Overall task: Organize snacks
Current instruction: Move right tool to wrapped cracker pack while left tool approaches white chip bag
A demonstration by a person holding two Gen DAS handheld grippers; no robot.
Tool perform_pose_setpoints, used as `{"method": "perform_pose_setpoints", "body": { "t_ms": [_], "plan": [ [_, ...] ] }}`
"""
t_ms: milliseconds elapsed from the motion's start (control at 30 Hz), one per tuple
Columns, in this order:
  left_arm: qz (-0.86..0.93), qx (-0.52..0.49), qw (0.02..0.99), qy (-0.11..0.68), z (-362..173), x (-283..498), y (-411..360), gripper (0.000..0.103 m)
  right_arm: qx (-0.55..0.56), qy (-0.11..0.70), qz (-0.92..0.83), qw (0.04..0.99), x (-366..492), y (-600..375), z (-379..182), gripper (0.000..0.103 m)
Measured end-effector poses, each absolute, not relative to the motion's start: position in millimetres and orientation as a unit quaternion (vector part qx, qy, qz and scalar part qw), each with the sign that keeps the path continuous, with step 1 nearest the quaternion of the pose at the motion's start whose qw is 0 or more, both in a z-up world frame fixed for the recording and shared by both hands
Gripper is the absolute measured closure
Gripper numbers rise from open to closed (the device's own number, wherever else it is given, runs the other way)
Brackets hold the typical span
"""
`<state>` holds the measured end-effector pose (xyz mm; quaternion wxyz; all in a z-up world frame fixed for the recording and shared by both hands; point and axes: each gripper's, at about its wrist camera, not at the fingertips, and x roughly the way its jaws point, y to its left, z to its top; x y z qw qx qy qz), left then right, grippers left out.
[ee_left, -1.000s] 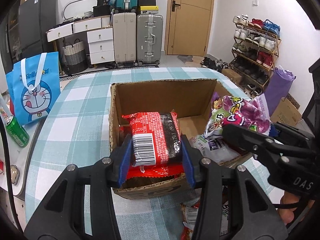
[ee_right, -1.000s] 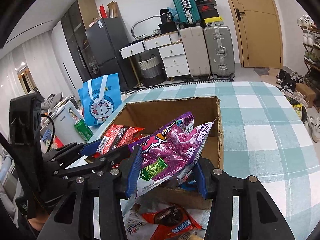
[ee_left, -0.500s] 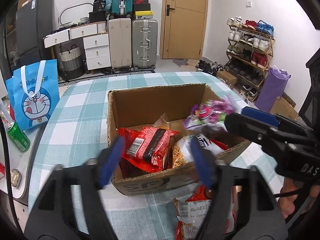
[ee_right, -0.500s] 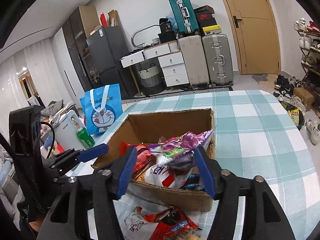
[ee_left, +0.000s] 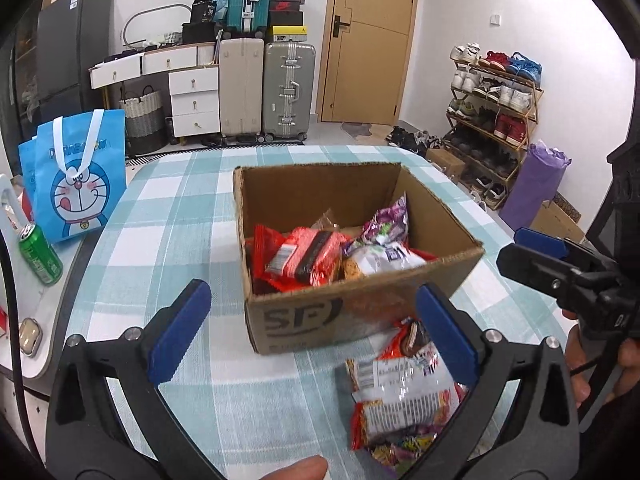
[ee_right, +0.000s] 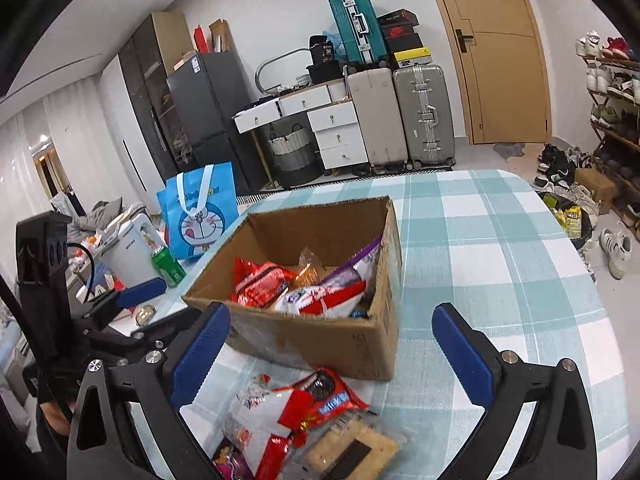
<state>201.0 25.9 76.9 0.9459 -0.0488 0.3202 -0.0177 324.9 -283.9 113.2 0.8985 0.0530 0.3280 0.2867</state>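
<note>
An open cardboard box [ee_left: 360, 312] [ee_right: 320, 344] stands on the checked tablecloth. Inside lie a red-and-black snack pack [ee_left: 304, 256] [ee_right: 260, 284], a purple pack [ee_left: 388, 224] [ee_right: 356, 260] and a white-and-red pack [ee_left: 384, 260] [ee_right: 320, 300]. A pile of loose snack packs [ee_left: 400, 392] [ee_right: 300, 420] lies on the cloth in front of the box. My left gripper [ee_left: 312, 328] is open and empty, just short of the box's front wall. My right gripper [ee_right: 330, 344] is open and empty, above the loose pile.
A blue Doraemon bag [ee_left: 80, 184] [ee_right: 200, 212] and a green can [ee_left: 40, 256] [ee_right: 168, 266] stand to the left of the table. Suitcases [ee_left: 264, 88], drawers and a door are behind. A shoe rack [ee_left: 492, 120] is on the right.
Both grippers opened and let go of their packs: the red-and-black one and the purple one now lie in the box. Both grippers pulled back toward the near side of the box.
</note>
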Motion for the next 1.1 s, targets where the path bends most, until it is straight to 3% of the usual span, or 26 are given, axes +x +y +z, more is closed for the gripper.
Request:
{"method": "perform_pose_setpoints", "body": {
  "t_ms": [767,1100],
  "plan": [
    [-0.023,-0.05,0.928,0.37,44.2,162.1,6.7,0.001,0.027,0.414,0.23,0.88,310.3,-318.5,69.8,0.001],
    [-0.024,-0.033,0.924,0.38,37.6,164.7,-3.1,0.001,-0.053,0.453,0.226,0.861,311.4,-292.6,40.3,0.001]
  ]
}}
